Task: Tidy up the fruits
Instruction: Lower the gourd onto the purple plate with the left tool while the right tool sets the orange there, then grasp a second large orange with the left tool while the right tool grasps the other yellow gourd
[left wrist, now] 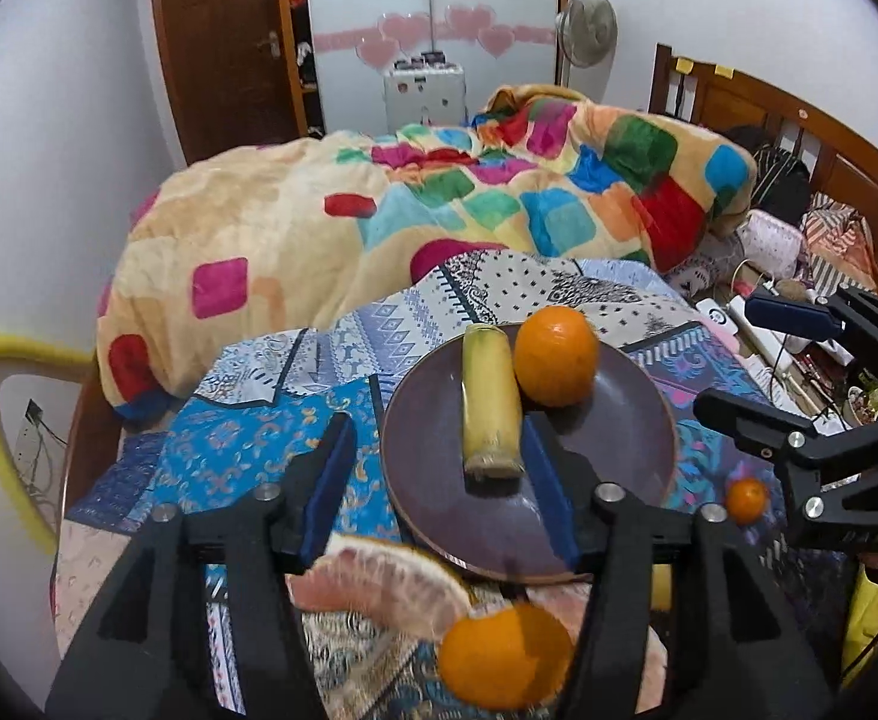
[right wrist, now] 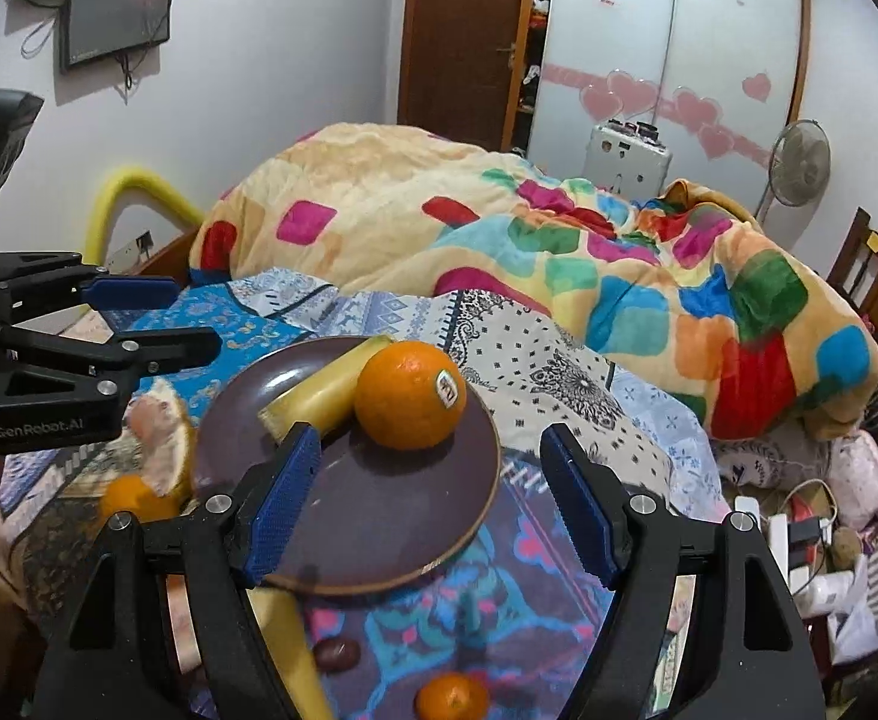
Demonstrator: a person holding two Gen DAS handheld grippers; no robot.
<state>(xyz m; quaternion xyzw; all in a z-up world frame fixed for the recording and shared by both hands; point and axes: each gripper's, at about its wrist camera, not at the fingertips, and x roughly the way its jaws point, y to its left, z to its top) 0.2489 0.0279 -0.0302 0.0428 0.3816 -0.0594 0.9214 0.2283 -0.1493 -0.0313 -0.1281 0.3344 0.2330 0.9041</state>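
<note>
My left gripper (left wrist: 439, 468) has its jaws parted and empty; the blue pads flank the near end of the yellow stalk piece (left wrist: 490, 405) without pressing on it. My right gripper (right wrist: 432, 498) also stands wide open with nothing between its pads, poised over the near half of the plate (right wrist: 378, 516).

Just ahead of both claws: the dark plate carries two items, the yellow stalk piece lying lengthwise and the large orange (right wrist: 410, 395) touching its far side. I judge these two as already sorted.

Below and behind the left claw: a pomelo segment (left wrist: 390, 576) and a second orange (left wrist: 502, 654) lie on the patterned cloth (left wrist: 258, 444), off the plate. Beside the left claw, toward my right gripper, a small mandarin (left wrist: 746, 500) also rests on the cloth.

Beneath the right claw: a dark reddish fruit (right wrist: 335, 654), the small mandarin, and a pale yellow elongated piece (right wrist: 294, 654) partly hidden by the finger; what it is I cannot tell.

Status, as I judge it: roughly a third done. Two pieces are plated; at least four or five loose pieces remain to be collected. Both claws are free for the next pick.

Beyond the plate: a colourful blanket (left wrist: 439, 210), not part of the job.
</note>
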